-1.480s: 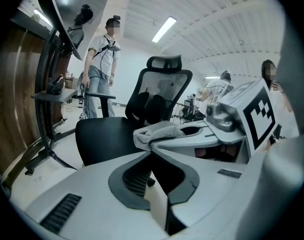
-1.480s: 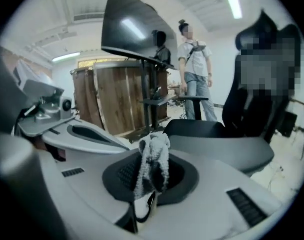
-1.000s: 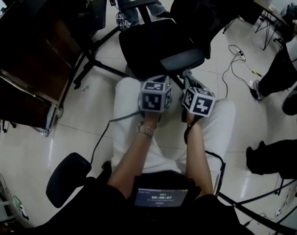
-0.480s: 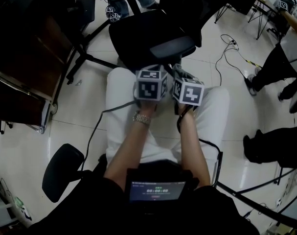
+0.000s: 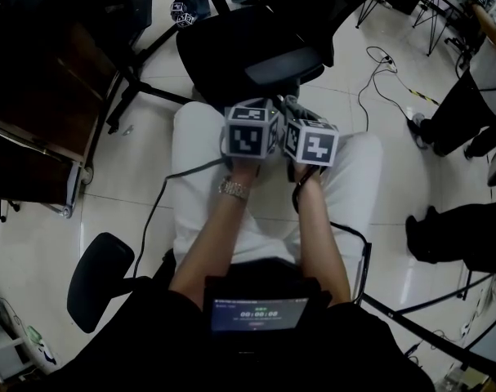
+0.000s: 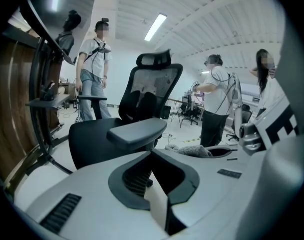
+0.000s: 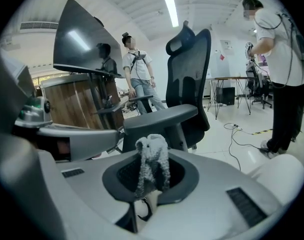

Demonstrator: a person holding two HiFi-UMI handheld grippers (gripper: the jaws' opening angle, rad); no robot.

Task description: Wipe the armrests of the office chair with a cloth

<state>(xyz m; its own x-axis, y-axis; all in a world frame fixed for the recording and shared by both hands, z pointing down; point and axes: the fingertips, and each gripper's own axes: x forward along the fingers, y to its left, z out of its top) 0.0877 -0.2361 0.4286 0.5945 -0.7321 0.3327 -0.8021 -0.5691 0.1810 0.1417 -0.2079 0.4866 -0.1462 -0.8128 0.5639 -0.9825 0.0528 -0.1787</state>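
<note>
Right gripper (image 7: 150, 183) is clamped on the gray cloth (image 7: 153, 159), which pokes up between its jaws. Left gripper (image 6: 154, 174) is closed, nothing in it. Chair armrest (image 6: 136, 131) sits just ahead of both.

We see a black office chair (image 5: 231, 55) at twelve o'clock, a grey cloth (image 7: 153, 164), black-and-white square-patterned marker cubes (image 5: 249, 133), white trousers (image 5: 198, 162), a pale tiled floor (image 5: 141, 194) and a brown wood-grain panel (image 7: 84, 104).

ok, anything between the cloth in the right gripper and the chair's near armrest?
Nothing visible. The grey fluffy cloth is pinched in the right gripper, and the black padded armrest lies straight ahead, just beyond it, with only open air between.
</note>
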